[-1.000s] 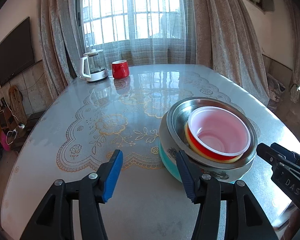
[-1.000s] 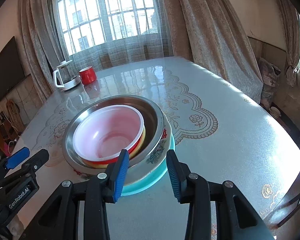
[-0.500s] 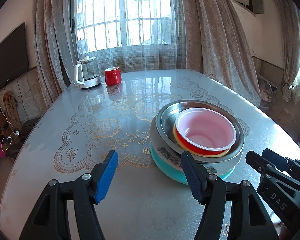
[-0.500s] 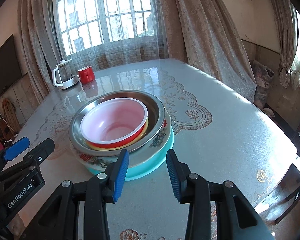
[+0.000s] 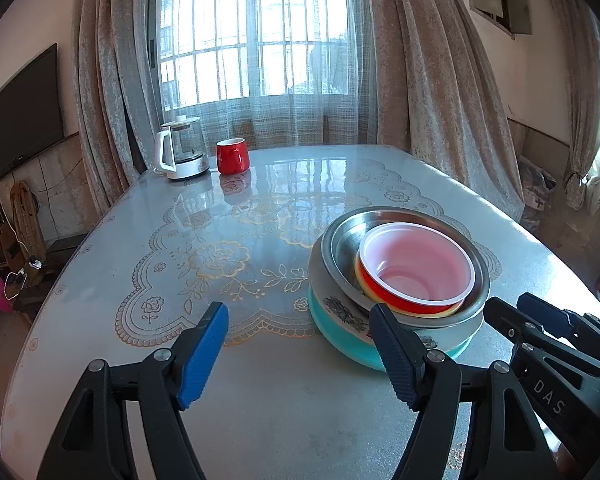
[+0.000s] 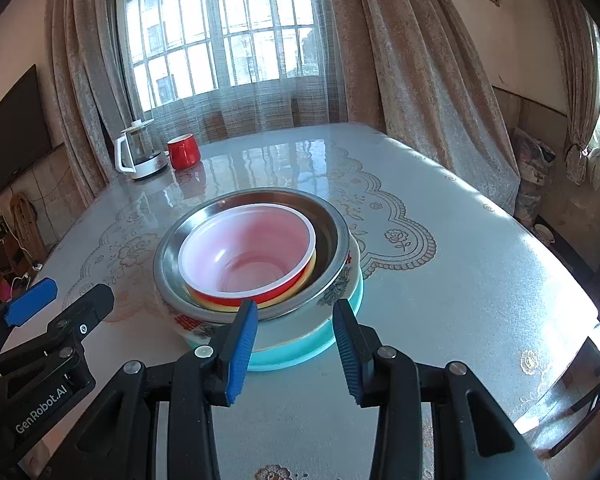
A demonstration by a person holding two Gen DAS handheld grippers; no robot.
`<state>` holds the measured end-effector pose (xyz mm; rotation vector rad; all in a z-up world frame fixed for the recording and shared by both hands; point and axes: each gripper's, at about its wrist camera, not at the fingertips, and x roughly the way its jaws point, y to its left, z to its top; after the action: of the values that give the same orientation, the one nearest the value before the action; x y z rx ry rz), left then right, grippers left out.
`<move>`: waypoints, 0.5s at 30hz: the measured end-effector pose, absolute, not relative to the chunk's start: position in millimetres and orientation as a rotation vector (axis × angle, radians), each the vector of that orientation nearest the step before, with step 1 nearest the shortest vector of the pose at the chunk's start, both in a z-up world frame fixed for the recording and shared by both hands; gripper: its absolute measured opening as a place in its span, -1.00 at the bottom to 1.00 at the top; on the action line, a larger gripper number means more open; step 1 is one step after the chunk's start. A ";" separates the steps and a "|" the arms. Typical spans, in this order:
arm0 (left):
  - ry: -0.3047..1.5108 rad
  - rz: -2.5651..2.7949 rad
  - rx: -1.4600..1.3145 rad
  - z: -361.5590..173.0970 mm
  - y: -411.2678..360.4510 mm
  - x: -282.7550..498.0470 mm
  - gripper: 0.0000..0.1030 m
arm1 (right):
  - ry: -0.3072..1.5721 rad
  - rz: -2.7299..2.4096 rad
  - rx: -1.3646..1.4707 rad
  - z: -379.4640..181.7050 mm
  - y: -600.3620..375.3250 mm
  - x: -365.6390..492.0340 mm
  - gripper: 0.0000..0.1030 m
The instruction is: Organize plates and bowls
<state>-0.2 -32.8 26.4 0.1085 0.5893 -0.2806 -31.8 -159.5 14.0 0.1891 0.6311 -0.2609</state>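
**Nested stack on table, both grippers empty**

Landmark = the stack (image 6: 256, 264), sitting on the table (image 5: 260, 400) w/ a lace-pattern cover.

Stack, bottom to top: teal plate (image 6: 300, 354), floral bowl (image 6: 340, 280), steel bowl (image 6: 336, 228), yellow bowl (image 6: 288, 296) (only a rim sliver shows), red bowl (image 6: 248, 244) w/ white rim & pale inside. All nested, upright. The red & yellow bowls sit off-centre in the steel bowl, toward the grippers' side.

Left gripper (image 5: 300, 344): on the near side of the stack & to its left. Jaws have just been opening, now wide apart; nothing btwn them but bare table. In the left wrist view its right finger (image 5: 396, 360) overlaps the stack's near edge; can't tell if it touches, looks in front of it.

Right gripper (image 6: 296, 340): just in front of the stack, aimed at its near rim. Fingers moderately apart, no contact w/ the pads; the teal & floral edges show thru the gap beyond the tips. Holding nothing.

Each gripper shows in the other's cam, flanking the stack's near side.

Far behind the stack, at the window end of the table: kettle (image 5: 182, 152) & red mug (image 5: 232, 156), side by side, well apart from the stack.
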 end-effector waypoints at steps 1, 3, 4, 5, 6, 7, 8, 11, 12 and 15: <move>0.587 -0.279 0.108 26.7 -31.8 0.3 0.45 | 0.630 -0.259 0.188 14.7 -159.0 -31.2 -0.23; 0.586 -0.278 0.105 27.1 -31.3 1.1 0.46 | 0.628 -0.256 0.187 15.4 -158.8 -29.9 -0.23; 0.586 -0.277 0.105 27.2 -31.3 1.4 0.46 | 0.627 -0.255 0.185 15.9 -158.2 -29.6 -0.23; 0.585 -0.275 0.105 27.4 -31.4 2.2 0.46 | 0.626 -0.253 0.185 16.2 -158.1 -29.2 -0.23; 0.584 -0.274 0.106 27.5 -31.8 2.3 0.46 | 0.625 -0.252 0.184 16.5 -157.9 -28.8 -0.23; 0.583 -0.274 0.107 27.6 -31.8 2.3 0.47 | 0.624 -0.252 0.183 16.7 -157.8 -28.8 -0.23; 0.582 -0.275 0.107 27.6 -31.9 2.1 0.47 | 0.624 -0.252 0.182 16.9 -157.8 -28.3 -0.23; 0.581 -0.273 0.108 27.6 -32.7 2.7 0.49 | 0.622 -0.251 0.180 17.7 -158.3 -26.8 -0.23; 0.582 -0.274 0.107 27.6 -32.6 2.7 0.49 | 0.622 -0.251 0.179 18.1 -158.5 -26.2 -0.23; 0.583 -0.276 0.106 27.5 -33.4 2.9 0.49 | 0.619 -0.250 0.179 18.8 -159.0 -25.6 -0.23</move>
<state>2.9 -33.4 27.5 0.1058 0.5826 -0.2760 -25.6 -159.0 18.8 0.1790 0.6189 -0.2501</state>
